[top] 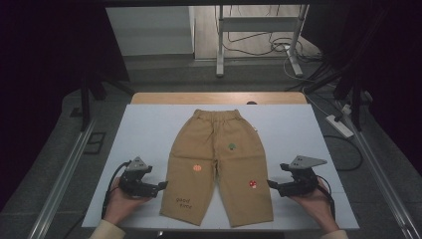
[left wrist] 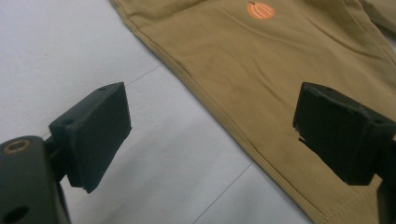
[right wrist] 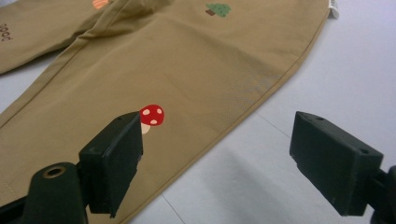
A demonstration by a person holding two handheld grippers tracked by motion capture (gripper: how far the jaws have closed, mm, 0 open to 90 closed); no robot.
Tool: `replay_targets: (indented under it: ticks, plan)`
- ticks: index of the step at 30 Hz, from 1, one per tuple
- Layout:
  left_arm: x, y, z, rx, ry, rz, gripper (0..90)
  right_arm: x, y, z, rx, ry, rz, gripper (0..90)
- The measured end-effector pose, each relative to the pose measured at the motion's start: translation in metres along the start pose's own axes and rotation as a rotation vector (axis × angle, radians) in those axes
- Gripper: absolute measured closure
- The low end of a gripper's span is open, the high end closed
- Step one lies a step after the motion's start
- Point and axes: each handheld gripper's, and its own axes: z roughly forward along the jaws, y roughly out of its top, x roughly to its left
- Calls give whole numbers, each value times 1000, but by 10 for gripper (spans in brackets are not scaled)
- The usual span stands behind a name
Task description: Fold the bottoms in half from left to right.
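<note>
Trousers (top: 216, 159) flat on table (top: 149, 129), tongs apart

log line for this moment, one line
item: trousers flat on sheet | left gripper: open, at left leg's outer edge | right gripper: open, at right leg's outer edge | held: nothing

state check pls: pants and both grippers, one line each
Tan cotton children's pants with small embroidered patches: spread flat on the white table sheet, unfolded, waistband at the far side, both legs straight toward the person.
Left gripper: open, nothing between the jaws, pointing at the outer edge of the nearer pant leg.
Right gripper: open, empty, pointing at the outer edge of the other leg beside the red mushroom patch.
</note>
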Motion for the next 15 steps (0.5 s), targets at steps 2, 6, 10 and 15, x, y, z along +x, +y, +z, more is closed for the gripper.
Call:
replay_targets:
  ticks: [2, 6, 10, 15]
  plan:
    - [0, 0, 0, 0, -1, -1, 113, 0, 0, 0, 3, 2, 2, 174]
    - [1, -3, 0, 5, -6, -6, 113, 0, 1, 3, 14, 2, 0, 175]
    - [-1, -2, 0, 4, -10, 3, 113, 2, 2, 2, 13, -4, -2, 177]
    - [-4, 0, 2, 7, -14, 16, 113, 6, 6, 3, 5, -4, 0, 185]
